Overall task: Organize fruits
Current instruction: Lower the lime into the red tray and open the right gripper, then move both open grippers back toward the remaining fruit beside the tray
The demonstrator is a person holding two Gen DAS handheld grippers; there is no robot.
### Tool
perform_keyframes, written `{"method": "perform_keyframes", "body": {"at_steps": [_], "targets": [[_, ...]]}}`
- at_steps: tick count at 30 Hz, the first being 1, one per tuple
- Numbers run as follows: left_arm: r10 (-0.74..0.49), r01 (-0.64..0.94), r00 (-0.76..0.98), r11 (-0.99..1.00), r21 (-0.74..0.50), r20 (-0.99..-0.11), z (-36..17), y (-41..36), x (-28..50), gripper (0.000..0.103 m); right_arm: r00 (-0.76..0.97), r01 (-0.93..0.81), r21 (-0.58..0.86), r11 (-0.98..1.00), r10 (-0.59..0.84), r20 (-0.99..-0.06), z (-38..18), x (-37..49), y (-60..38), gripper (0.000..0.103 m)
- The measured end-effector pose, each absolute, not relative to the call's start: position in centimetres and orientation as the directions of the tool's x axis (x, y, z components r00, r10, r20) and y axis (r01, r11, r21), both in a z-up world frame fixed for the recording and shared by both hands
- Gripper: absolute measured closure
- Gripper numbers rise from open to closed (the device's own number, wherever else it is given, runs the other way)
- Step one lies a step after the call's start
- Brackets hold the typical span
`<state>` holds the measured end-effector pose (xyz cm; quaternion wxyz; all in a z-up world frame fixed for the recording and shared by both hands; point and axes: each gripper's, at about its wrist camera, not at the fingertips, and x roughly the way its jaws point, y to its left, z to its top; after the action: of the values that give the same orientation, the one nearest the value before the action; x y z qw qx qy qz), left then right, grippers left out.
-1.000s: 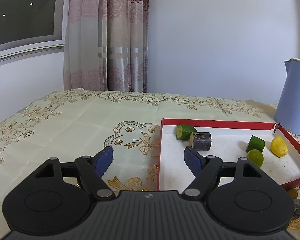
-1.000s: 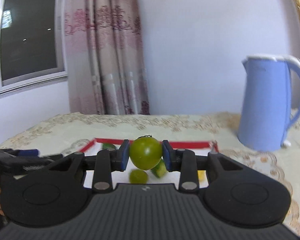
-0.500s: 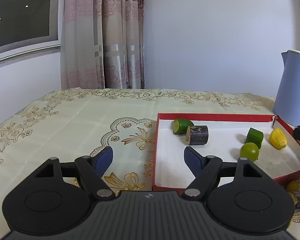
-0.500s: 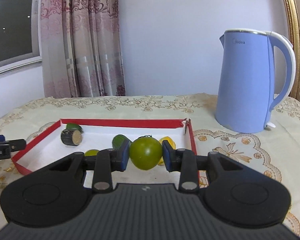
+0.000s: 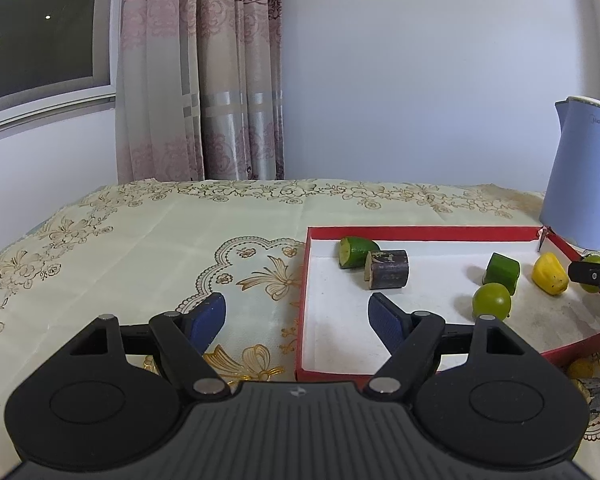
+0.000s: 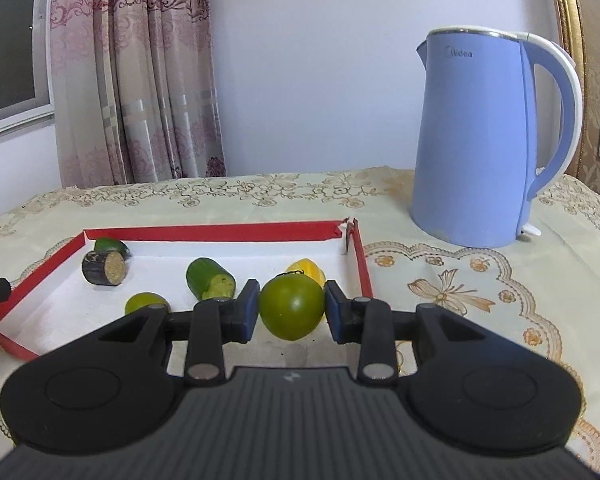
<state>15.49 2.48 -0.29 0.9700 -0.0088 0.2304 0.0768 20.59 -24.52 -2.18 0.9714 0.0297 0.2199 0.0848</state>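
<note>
Left wrist view: the left gripper (image 5: 296,316) hangs with its fingers (image 5: 208,316) wide apart and nothing between them, straddling the near left wall of the red tray (image 5: 420,233) on the desk (image 5: 140,248). Inside the tray lie a green cut piece (image 5: 356,251) and a dark cylinder (image 5: 387,269), both on their sides with cut faces turned left, then a second green piece (image 5: 501,272), a lime (image 5: 491,301) and a yellow fruit (image 5: 550,278). Only this view shows two more small items on the cloth outside the tray's near right edge (image 5: 584,380). The right gripper's tip enters at the far right.

Right wrist view: the right gripper (image 6: 291,310) is clamped on a green tomato (image 6: 292,307), its stem end up, held over the tray's near right part, in front of the yellow fruit. The blue kettle (image 6: 480,140) shows whole here; the dark cylinder's long axis points toward this camera.
</note>
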Motion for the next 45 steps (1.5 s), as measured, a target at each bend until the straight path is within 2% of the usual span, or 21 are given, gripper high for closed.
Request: {"method": "perform_keyframes", "body": {"at_steps": [4, 6, 12, 18, 19, 20, 21, 24, 30, 33, 35, 41, 43, 45], "targets": [[0.142, -0.15, 0.884, 0.989, 0.018, -0.445, -0.2, 2.4, 15.4, 0.024, 0.89, -0.151, 0.087, 0.985, 0.173, -0.422, -2.3, 20.7, -24.3, 0.067], [0.139, -0.146, 0.885, 0.989, 0.017, -0.444, -0.2, 2.4, 15.3, 0.024, 0.896, -0.141, 0.082, 0.987, 0.162, -0.414, -2.3, 20.6, -24.3, 0.053], [0.101, -0.114, 0.893, 0.993, -0.004, -0.439, 0.1, 2.5, 15.1, 0.024, 0.919, -0.127, 0.082, 0.988, 0.149, -0.366, -1.3, 19.1, -25.0, 0.053], [-0.063, 0.051, 0.908, 0.998, -0.041, -0.415, 1.4, 2.0, 13.8, 0.024, 0.915, -0.247, 0.064, 0.967, 0.254, -0.313, 0.5, 16.8, -25.3, 0.046], [-0.094, 0.089, 0.907, 0.996, -0.032, -0.41, 1.5, 1.7, 13.5, 0.017, 0.917, -0.259, 0.07, 0.963, 0.268, -0.295, 0.8, 16.4, -25.5, 0.043], [-0.128, 0.132, 0.906, 0.991, -0.018, -0.404, 1.7, 1.3, 13.2, 0.013, 0.919, -0.265, 0.079, 0.961, 0.277, -0.28, 1.0, 16.2, -25.7, 0.036], [-0.149, 0.162, 0.906, 0.987, -0.001, -0.396, 1.8, 1.0, 12.9, 0.012, 0.92, -0.27, 0.089, 0.959, 0.285, -0.271, 1.1, 16.0, -26.0, 0.032], [-0.193, 0.249, 0.904, 0.963, 0.102, -0.382, 1.7, -0.5, 12.0, 0.011, 0.916, -0.268, 0.088, 0.959, 0.282, -0.286, 1.1, 16.2, -25.9, 0.032], [-0.231, 0.356, 0.875, 0.903, 0.241, -0.426, 0.5, -2.5, 11.8, 0.011, 0.916, -0.265, 0.065, 0.962, 0.272, -0.295, 1.0, 16.1, -25.6, 0.032], [-0.264, 0.405, 0.855, 0.877, 0.258, -0.446, 0.0, -3.3, 11.5, 0.011, 0.908, -0.289, 0.034, 0.957, 0.285, -0.308, 1.3, 15.8, -25.1, 0.032], [-0.29, 0.438, 0.841, 0.86, 0.261, -0.456, -0.2, -3.7, 11.3, 0.011, 0.909, -0.284, -0.007, 0.959, 0.267, -0.321, 2.0, 15.1, -24.5, 0.026], [-0.305, 0.471, 0.811, 0.847, 0.248, -0.499, -0.9, -4.2, 11.2, 0.011, 0.938, -0.237, -0.231, 0.944, 0.16, -0.307, 1.9, 10.4, -21.6, 0.026], [-0.324, 0.49, 0.794, 0.841, 0.227, -0.515, -1.2, -4.2, 11.2, 0.011, 0.939, -0.254, -0.196, 0.947, 0.193, -0.286, 0.6, 9.3, -21.7, 0.021], [-0.325, 0.5, 0.78, 0.838, 0.219, -0.535, -1.7, -4.2, 11.3, 0.013, 0.918, -0.315, -0.117, 0.942, 0.271, -0.289, -0.4, 9.2, -22.3, 0.02]]}}
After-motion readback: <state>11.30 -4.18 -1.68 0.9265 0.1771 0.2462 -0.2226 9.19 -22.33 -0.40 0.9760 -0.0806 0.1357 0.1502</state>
